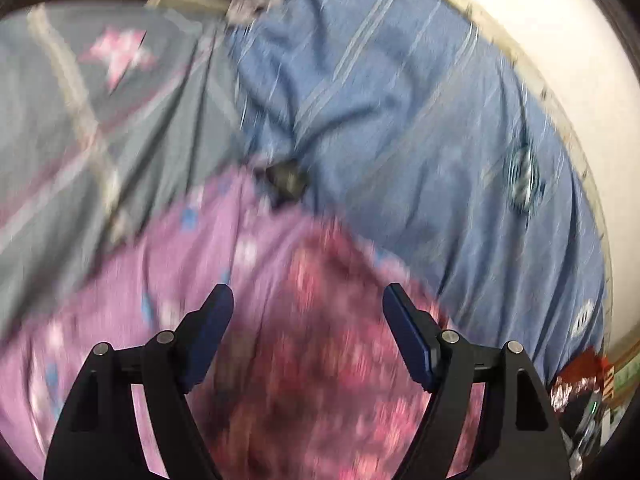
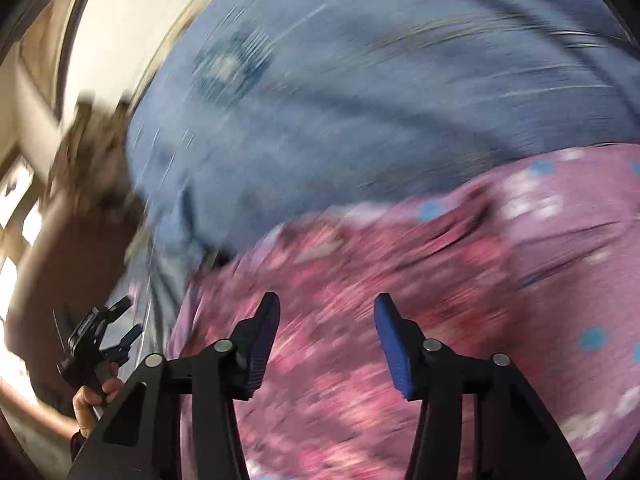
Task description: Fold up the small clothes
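A small pink-purple garment with blue and white dots and a darker red flowered part lies on the bed, in the left wrist view (image 1: pixel 248 288) and in the right wrist view (image 2: pixel 400 280). My left gripper (image 1: pixel 308 296) is open and empty, hovering over the flowered part. My right gripper (image 2: pixel 327 304) is open and empty above the same garment. The left gripper also shows at the lower left of the right wrist view (image 2: pixel 120 320), held in a hand, its jaws apart. Both views are motion-blurred.
A blue striped sheet (image 1: pixel 400 120) covers the bed beyond the garment. A grey cover with a pink star (image 1: pixel 80 100) lies at the left. A small dark object (image 1: pixel 286 180) sits at the garment's far edge. The bed's edge and pale floor (image 1: pixel 560 60) are at the right.
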